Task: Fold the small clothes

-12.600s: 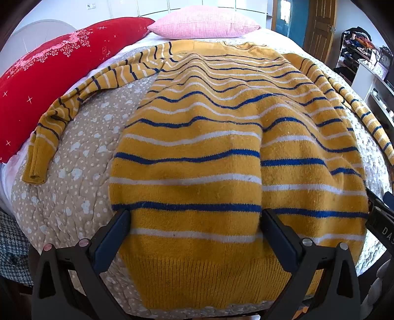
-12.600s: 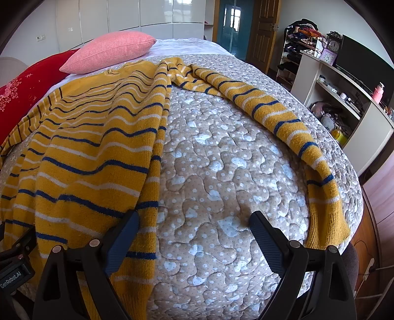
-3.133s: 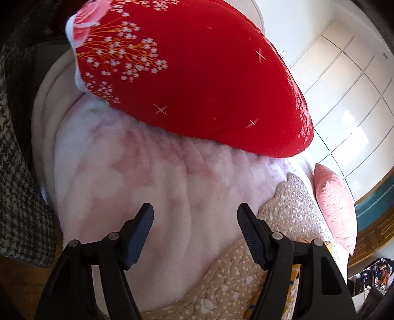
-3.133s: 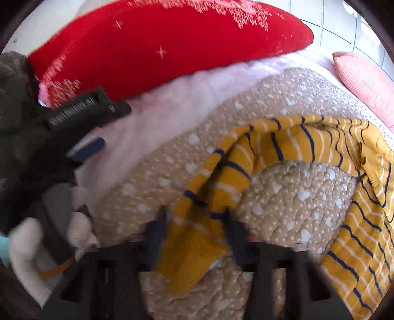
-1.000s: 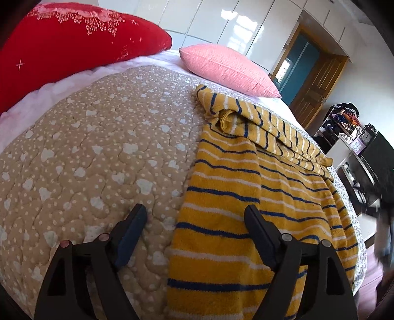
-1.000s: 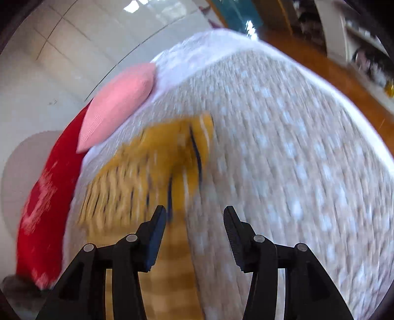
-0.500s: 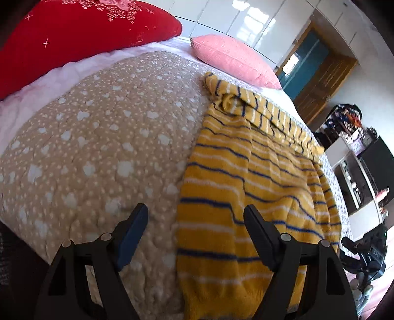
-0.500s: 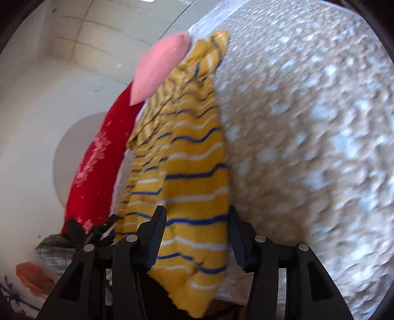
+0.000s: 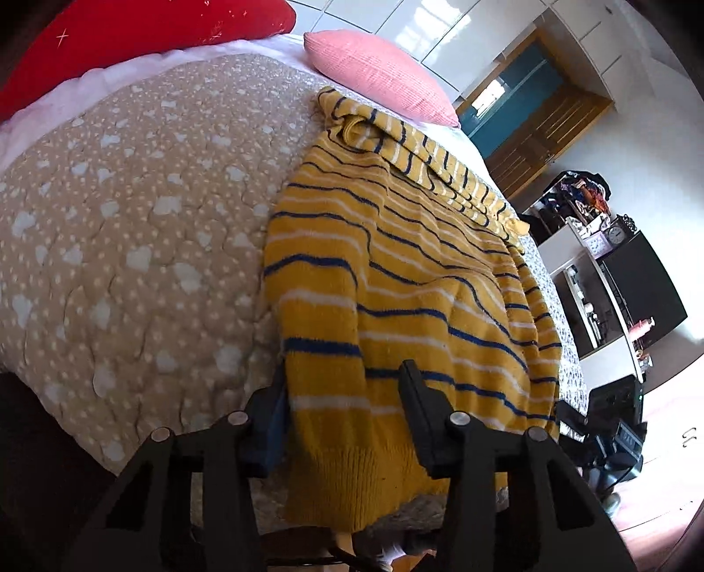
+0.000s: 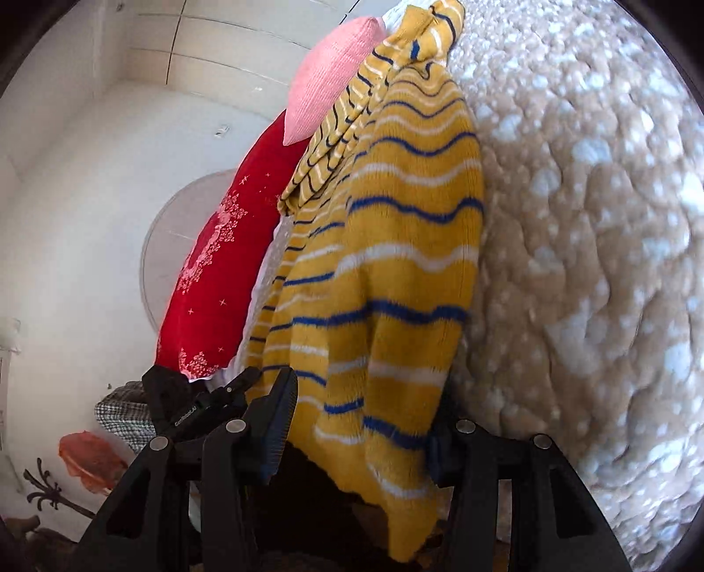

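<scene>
A yellow sweater with blue and white stripes lies on the bed, both sleeves folded in across its top. Its ribbed hem hangs over the bed's near edge. My left gripper is open, its two fingers standing either side of the hem's left corner. In the right wrist view the sweater shows tilted; my right gripper is open with its fingers either side of the hem's other corner. The left gripper also shows there, low at the left.
The bed has a beige quilt with white spots. A red pillow and a pink pillow lie at its head. A white desk with a dark monitor stands to the right, by a wooden door.
Both grippers have come down to the sweater's hem at the bed's near edge. Each now has a hem corner between its open fingers. The sweater has not moved.
</scene>
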`<state>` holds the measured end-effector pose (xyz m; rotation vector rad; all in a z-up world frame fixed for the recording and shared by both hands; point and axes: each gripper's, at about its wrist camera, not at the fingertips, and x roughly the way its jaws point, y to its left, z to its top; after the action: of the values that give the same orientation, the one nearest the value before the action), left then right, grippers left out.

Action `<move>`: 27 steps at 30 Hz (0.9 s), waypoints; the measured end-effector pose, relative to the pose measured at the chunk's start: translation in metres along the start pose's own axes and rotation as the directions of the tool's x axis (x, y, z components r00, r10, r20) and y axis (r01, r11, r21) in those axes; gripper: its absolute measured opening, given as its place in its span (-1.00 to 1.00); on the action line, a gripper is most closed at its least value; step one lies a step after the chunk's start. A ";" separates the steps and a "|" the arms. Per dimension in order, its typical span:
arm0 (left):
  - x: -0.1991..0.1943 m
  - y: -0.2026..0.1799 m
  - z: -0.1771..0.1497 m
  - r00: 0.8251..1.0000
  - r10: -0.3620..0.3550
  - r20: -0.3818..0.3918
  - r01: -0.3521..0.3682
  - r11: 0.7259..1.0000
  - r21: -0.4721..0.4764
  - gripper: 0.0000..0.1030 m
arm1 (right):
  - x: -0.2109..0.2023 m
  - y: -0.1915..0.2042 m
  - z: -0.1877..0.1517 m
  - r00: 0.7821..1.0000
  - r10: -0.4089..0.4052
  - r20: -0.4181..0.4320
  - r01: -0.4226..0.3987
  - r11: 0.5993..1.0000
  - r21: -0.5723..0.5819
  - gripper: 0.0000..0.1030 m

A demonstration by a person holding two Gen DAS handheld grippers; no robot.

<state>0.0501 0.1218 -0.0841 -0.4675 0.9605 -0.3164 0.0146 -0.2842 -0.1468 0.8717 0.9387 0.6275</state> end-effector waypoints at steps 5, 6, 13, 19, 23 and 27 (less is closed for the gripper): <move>0.009 -0.013 -0.001 1.000 -0.018 0.006 0.018 0.999 0.032 0.58 | -0.004 0.000 -0.013 1.000 -0.026 0.017 0.026 1.000 -0.014 0.00; 0.012 -0.020 -0.001 1.000 0.004 0.004 -0.004 0.998 0.055 0.61 | -0.006 0.000 -0.014 0.999 -0.034 0.018 0.034 0.999 -0.016 -0.02; 0.017 -0.034 0.002 0.991 0.131 -0.036 -0.125 0.984 0.128 -0.78 | 0.002 -0.001 -0.012 0.993 -0.116 0.029 0.115 0.993 0.027 -0.73; -0.013 -0.043 0.005 0.994 0.098 -0.048 -0.093 0.990 0.108 -0.83 | -0.011 0.012 -0.005 0.998 -0.069 0.000 0.069 0.997 0.042 -0.76; -0.038 -0.047 -0.010 0.997 0.050 -0.061 -0.044 0.994 0.098 -0.83 | -0.042 0.025 -0.015 0.999 -0.037 0.009 0.037 0.999 0.017 -0.77; -0.050 -0.045 -0.036 0.995 0.031 -0.092 -0.023 0.995 0.093 -0.83 | -0.065 0.035 -0.041 0.999 -0.032 -0.025 0.032 0.999 -0.028 -0.77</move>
<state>-0.0095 0.0971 -0.0434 -0.3577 1.0374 -0.3588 -0.0549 -0.3016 -0.1023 0.8246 0.9627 0.6237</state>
